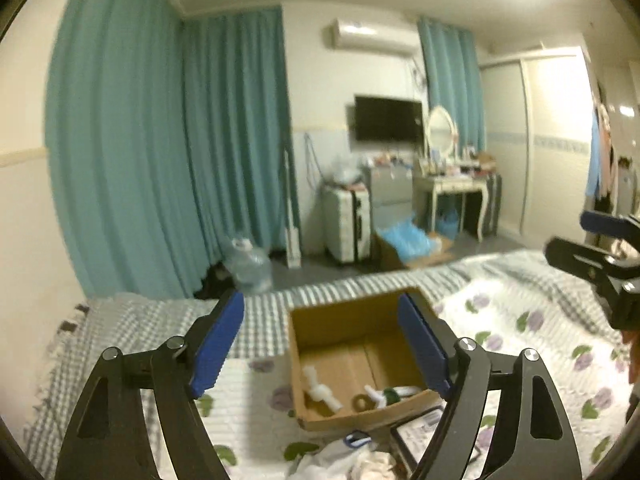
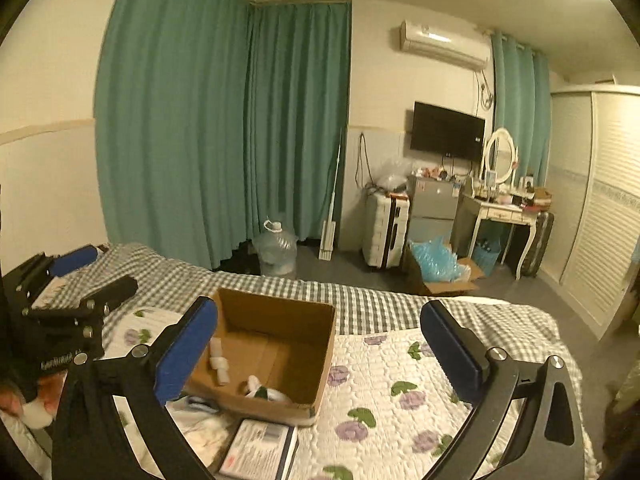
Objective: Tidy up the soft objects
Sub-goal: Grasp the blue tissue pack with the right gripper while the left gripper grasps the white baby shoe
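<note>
An open cardboard box sits on the bed and also shows in the right wrist view. Inside lie a white soft toy, a brown ring and a white and green soft item. My left gripper is open and empty, held above the box. My right gripper is open and empty, above the box's right side. The right gripper appears at the left wrist view's right edge. The left gripper appears at the right wrist view's left edge. Crumpled white cloth lies in front of the box.
The bed has a floral quilt over a checked sheet. A flat booklet lies before the box. Beyond the bed stand a water jug, a suitcase, a box with blue plastic and a dressing table.
</note>
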